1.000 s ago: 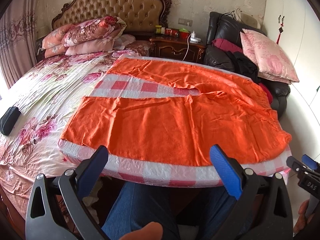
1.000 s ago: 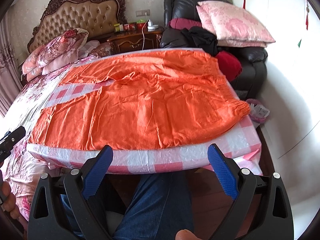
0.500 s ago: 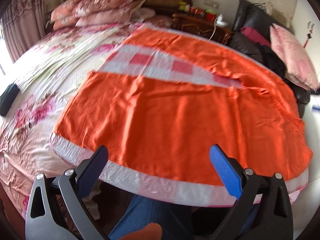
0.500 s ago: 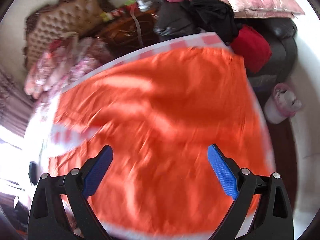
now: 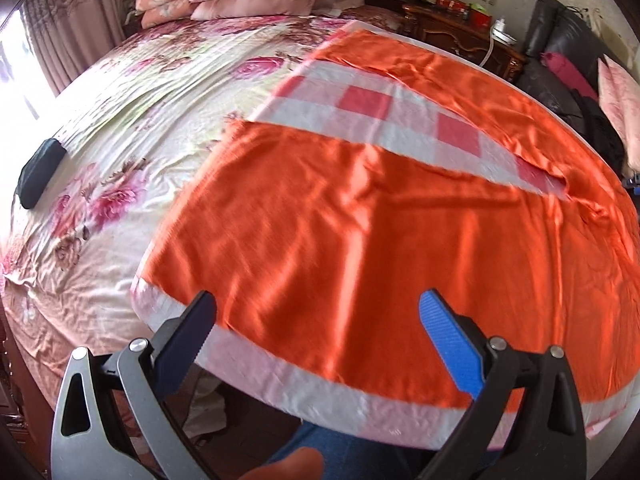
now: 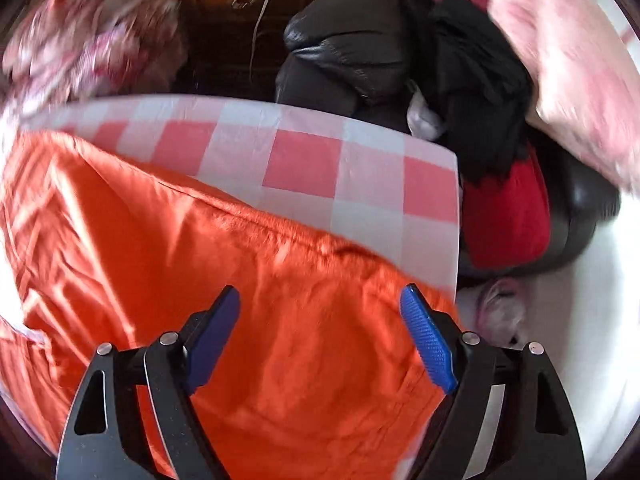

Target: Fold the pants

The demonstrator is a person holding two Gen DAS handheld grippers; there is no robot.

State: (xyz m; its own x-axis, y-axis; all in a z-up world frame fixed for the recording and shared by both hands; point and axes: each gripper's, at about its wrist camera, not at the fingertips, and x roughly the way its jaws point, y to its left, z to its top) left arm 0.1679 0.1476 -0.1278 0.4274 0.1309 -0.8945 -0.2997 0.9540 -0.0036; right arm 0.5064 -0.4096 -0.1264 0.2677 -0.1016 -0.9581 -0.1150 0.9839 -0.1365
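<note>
Both grippers now sit over the orange pants [image 5: 380, 220], which lie spread flat on a pink-and-white checked board [image 5: 360, 104] set on the flowered bed [image 5: 120, 140], legs apart w/ a strip of check showing btwn them. A sec ago both cams looked out across the room at headboard and armchair from off the near edge; now they tilt steeply down onto the cloth, so the approach is basically done. Left gripper [image 5: 318, 320] hangs above the near leg close to the near hem edge, jaws spread wide, nothing btwn them, not clearly touching fabric. Right gripper [image 6: 320, 312] has swung much further, to the waistband end near the board's far corner, beside the black armchair [image 6: 360, 52] and red cushion [image 6: 504, 216]; view is motion-blurred. Its jaws have just been closing a bit but stand well apart, only flat orange cloth below them, no pinch yet. Meaning for the task: no fold started, pants lie fully open; looks like the hands are setting up to grab one long side, prob waist w/ right and leg end w/ left, to bring one leg over the other. Can't tell if either tip contacts the cloth.
</note>
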